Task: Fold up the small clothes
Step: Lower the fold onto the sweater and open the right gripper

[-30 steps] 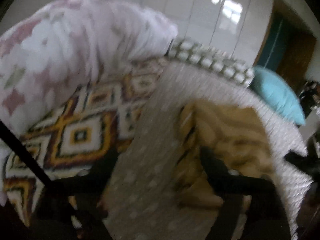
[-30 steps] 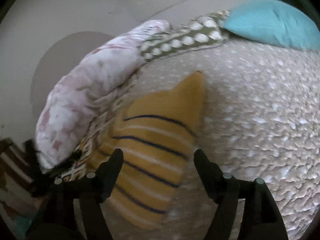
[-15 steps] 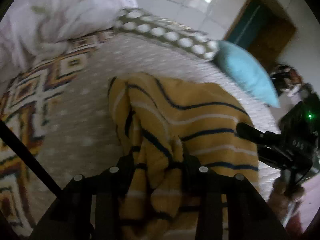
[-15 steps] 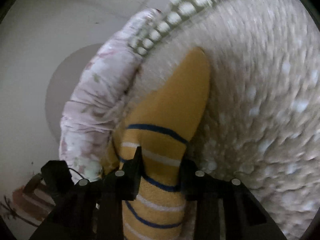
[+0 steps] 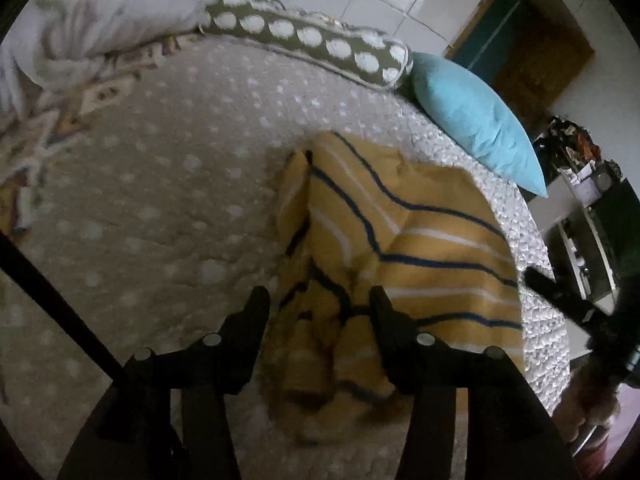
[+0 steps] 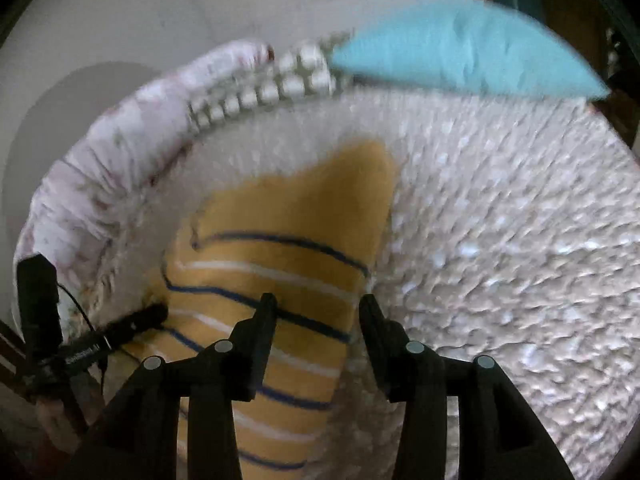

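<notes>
Bed (image 5: 168, 216) with a nubby beige dotted cover carries everything – bolster with white dots (image 5: 304, 40) and teal pillow (image 5: 472, 128) at the far edge, floral bedding (image 5: 100, 12) bunched at the left.

Yellow striped garment (image 5: 420, 240) lies on the cover near the bed's right side, partly folded: right portion fairly flat, left edge rucked into a thick rumpled ridge running toward the left gripper (image 5: 320, 300). In the right wrist view the same garment (image 6: 288, 248) tapers to a point at its far end.

Left gripper: jaws opening, rumpled ridge between the fingers, pads look clear of the cloth. Right gripper (image 6: 318, 304): jaws opening too, striped cloth under and between the fingers, no pinch visible. So both are apart, nothing clamped.

Handling, my read: light soft knit – no stiffness, drapes and bunches, won't hold an edge once let go. Not fragile, not slippery; the textured cover probably drags on it, so lift rather than slide. Grab at hems or corners, thin edge only – pinching the ridge would take several layers and pull the fold apart. Two-point hold on one edge would keep it square.
</notes>
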Motion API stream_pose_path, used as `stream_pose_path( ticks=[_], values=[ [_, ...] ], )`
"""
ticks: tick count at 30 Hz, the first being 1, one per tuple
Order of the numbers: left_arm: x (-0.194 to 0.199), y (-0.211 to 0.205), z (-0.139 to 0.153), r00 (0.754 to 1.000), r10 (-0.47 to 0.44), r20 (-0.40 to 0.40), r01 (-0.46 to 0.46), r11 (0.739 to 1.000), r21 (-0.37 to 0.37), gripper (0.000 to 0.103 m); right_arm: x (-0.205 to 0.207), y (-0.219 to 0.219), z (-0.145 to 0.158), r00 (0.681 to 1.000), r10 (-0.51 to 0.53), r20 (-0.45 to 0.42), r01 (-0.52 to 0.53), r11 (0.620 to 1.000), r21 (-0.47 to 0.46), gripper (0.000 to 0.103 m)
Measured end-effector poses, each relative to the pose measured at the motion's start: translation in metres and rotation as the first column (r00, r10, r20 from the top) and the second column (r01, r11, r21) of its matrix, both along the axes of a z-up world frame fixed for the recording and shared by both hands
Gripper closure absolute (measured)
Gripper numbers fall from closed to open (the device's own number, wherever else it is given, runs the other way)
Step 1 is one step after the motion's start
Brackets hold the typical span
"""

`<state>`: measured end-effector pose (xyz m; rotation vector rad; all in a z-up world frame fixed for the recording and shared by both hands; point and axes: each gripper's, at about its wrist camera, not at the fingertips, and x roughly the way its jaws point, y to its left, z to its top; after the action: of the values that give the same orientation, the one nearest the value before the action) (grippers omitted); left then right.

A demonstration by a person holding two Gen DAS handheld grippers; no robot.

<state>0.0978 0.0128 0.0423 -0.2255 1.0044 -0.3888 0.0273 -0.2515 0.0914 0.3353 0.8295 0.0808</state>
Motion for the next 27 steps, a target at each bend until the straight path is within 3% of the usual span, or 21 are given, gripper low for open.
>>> stream_pose_path(
  ticks=[2, 4, 8, 10, 12, 15, 17, 19, 24, 27],
  values=[
    [-0.012, 0.009, 0.012, 0.999, 0.022, 0.035, -0.022, 0.999, 0.023, 0.052, -0.005, 0.015, 0.016, 0.999, 0.035, 0.037, -0.035, 0.999, 0.003, 0.06],
    [-0.032, 0.02, 0.024, 0.996, 0.042, 0.08, -0.046, 0.998, 0.048, 0.049, -0.003, 0.037, 0.02, 0.994, 0.103, 0.032, -0.104, 0.994, 0.027, 0.074],
    [-0.076, 0.046, 0.05, 0.972, 0.11, 0.208, -0.13, 0.987, 0.089, 0.026, -0.005, 0.076, -0.017, 0.982, 0.179, -0.059, -0.177, 0.984, 0.031, 0.078],
    [-0.098, 0.058, 0.06, 0.95, 0.141, 0.28, -0.181, 0.976, 0.123, 0.017, -0.009, 0.088, -0.041, 0.978, 0.184, -0.097, -0.188, 0.981, -0.038, 0.077],
    [-0.121, 0.069, 0.072, 0.908, 0.18, 0.378, -0.259, 0.951, 0.17, 0.011, -0.013, 0.094, -0.03, 0.983, 0.16, -0.088, -0.168, 0.981, -0.101, 0.078],
    [-0.152, 0.087, 0.088, 0.827, 0.218, 0.519, -0.367, 0.908, 0.203, 0.0, -0.015, 0.106, 0.0, 0.984, 0.177, -0.02, -0.178, 0.977, -0.113, 0.078],
    [-0.165, 0.093, 0.096, 0.79, 0.235, 0.566, -0.407, 0.891, 0.198, 0.0, -0.008, 0.124, 0.017, 0.974, 0.224, 0.018, -0.221, 0.969, -0.11, 0.078],
    [-0.177, 0.099, 0.103, 0.769, 0.249, 0.589, -0.42, 0.891, 0.173, 0.0, 0.01, 0.141, 0.015, 0.966, 0.258, 0.002, -0.257, 0.963, -0.079, 0.078],
    [-0.194, 0.103, 0.116, 0.749, 0.245, 0.616, -0.426, 0.89, 0.163, 0.0, 0.037, 0.171, -0.047, 0.918, 0.354, -0.178, -0.333, 0.933, 0.137, 0.077],
    [-0.203, 0.101, 0.117, 0.731, 0.209, 0.649, -0.419, 0.889, 0.187, 0.0, 0.005, 0.182, -0.048, 0.892, 0.414, -0.182, -0.411, 0.91, 0.056, 0.077]
  ],
)
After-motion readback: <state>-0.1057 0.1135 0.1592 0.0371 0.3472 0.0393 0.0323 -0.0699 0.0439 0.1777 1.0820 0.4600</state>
